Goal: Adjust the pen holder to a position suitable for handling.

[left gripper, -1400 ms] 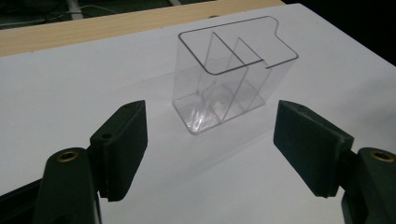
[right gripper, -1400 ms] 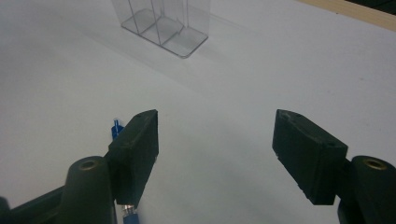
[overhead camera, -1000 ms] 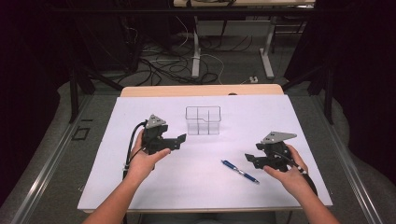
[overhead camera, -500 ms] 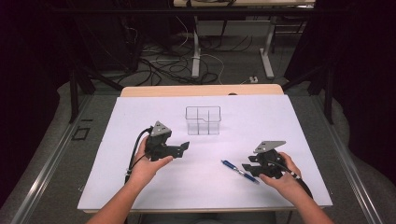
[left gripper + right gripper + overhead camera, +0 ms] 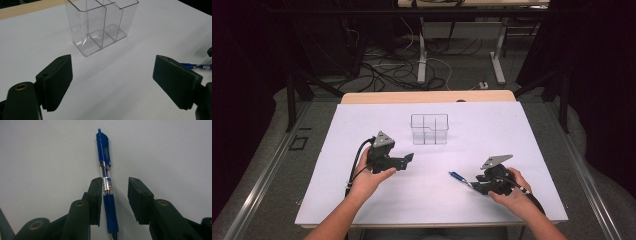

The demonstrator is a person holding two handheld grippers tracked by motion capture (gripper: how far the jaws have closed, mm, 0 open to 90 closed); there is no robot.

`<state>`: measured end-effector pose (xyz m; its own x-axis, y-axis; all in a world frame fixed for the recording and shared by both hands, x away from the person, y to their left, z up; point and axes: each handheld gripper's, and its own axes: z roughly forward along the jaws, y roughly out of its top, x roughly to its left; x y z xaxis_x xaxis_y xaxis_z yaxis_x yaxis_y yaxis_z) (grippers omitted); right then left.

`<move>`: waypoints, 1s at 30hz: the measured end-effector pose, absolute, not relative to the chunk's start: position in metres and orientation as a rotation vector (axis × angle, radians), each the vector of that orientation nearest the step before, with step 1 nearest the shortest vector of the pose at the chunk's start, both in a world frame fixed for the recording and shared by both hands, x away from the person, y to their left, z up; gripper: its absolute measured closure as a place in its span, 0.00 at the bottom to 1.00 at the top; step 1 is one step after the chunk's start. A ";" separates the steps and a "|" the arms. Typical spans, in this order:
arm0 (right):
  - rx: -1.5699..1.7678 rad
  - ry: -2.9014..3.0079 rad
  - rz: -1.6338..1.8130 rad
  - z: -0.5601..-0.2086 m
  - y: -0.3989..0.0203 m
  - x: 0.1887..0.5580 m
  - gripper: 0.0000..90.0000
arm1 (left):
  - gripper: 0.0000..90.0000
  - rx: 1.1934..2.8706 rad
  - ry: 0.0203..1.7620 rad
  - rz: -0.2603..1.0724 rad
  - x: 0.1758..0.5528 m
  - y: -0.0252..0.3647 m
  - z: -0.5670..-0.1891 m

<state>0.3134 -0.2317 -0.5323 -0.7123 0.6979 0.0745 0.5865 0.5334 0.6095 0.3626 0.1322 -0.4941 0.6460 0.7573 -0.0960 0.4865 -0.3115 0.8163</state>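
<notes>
Right tool (image 5: 115,200) closing around blue pen (image 5: 106,182), gap beside one pad; left tool (image 5: 112,82) wide open, empty, near clear organizer (image 5: 101,22)

Blue pen (image 5: 107,195), small label band, print too blurred to read

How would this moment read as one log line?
right gripper: jaws closing around blue pen, gap one side | left gripper: open, idle | organizer: empty

A white tabletop (image 5: 362,125) with a wooden far edge stands on grey floor (image 5: 272,150); beyond it, tangled cables (image 5: 382,70) and desk legs (image 5: 422,50) sit in dim light.
</notes>
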 end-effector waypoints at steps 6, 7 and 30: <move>1.094 2.619 0.896 -0.536 -0.231 0.314 0.75 | 0.19 1.976 0.984 0.386 0.364 0.134 -0.495; 1.113 2.624 0.884 -0.536 -0.231 0.313 0.75 | 0.19 1.977 0.983 0.383 0.364 0.134 -0.495; 1.098 2.666 0.846 -0.542 -0.231 0.313 0.77 | 0.19 1.994 0.986 0.390 0.365 0.134 -0.498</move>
